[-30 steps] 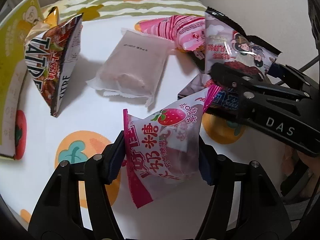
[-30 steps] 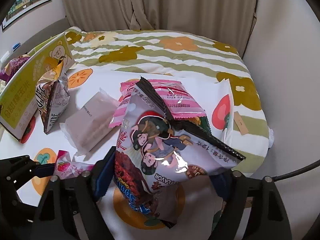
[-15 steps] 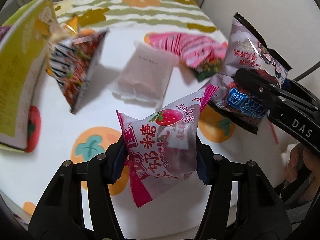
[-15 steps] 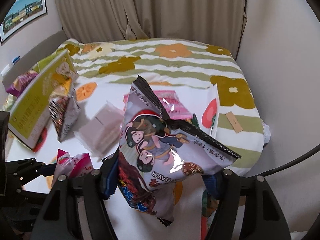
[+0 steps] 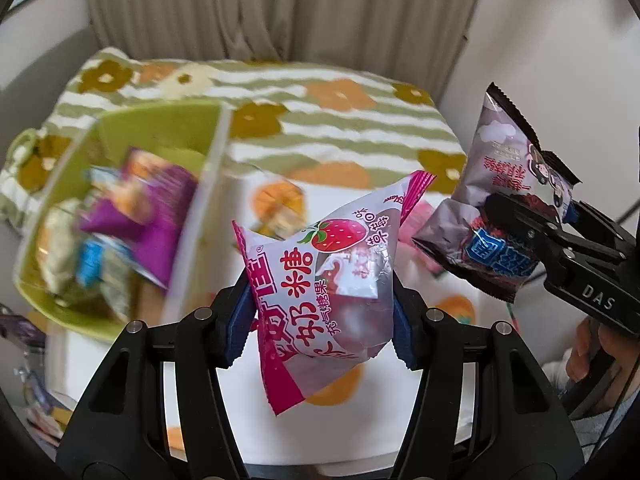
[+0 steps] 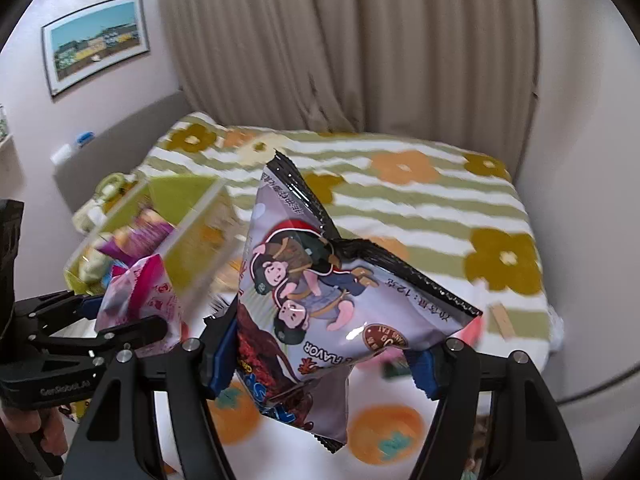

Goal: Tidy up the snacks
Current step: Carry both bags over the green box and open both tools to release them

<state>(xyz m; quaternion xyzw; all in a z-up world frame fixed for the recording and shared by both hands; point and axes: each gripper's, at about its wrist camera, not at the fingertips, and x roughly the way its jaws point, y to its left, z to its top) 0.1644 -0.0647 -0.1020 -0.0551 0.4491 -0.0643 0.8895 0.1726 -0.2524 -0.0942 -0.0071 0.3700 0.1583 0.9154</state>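
Note:
My left gripper (image 5: 322,320) is shut on a pink-and-white strawberry candy bag (image 5: 320,280), held up in the air above the table. In the same view, to the right, my right gripper (image 5: 532,232) is shut on a grey-purple snack bag with cartoon figures (image 5: 504,184). The right wrist view shows that bag (image 6: 320,292) upright between the right gripper's (image 6: 324,364) blue pads. The left gripper (image 6: 132,320) with the pink bag (image 6: 140,300) is at the lower left there. A green box (image 5: 160,128) holding several snack packs lies blurred to the left, also seen as the green box (image 6: 184,192).
Below the bags is a white cloth with orange fruit print (image 5: 340,388). Behind it lies a bed with a green-striped flowered blanket (image 6: 400,200), then a beige curtain (image 6: 340,40). A person's hand (image 5: 588,356) holds the right gripper's handle. A framed picture (image 6: 96,40) hangs on the left wall.
Both grippers have risen off the table with their bags still held. The views have tilted up, so the green box's inside and the curtain now show; the loose packs on the cloth have dropped from sight.

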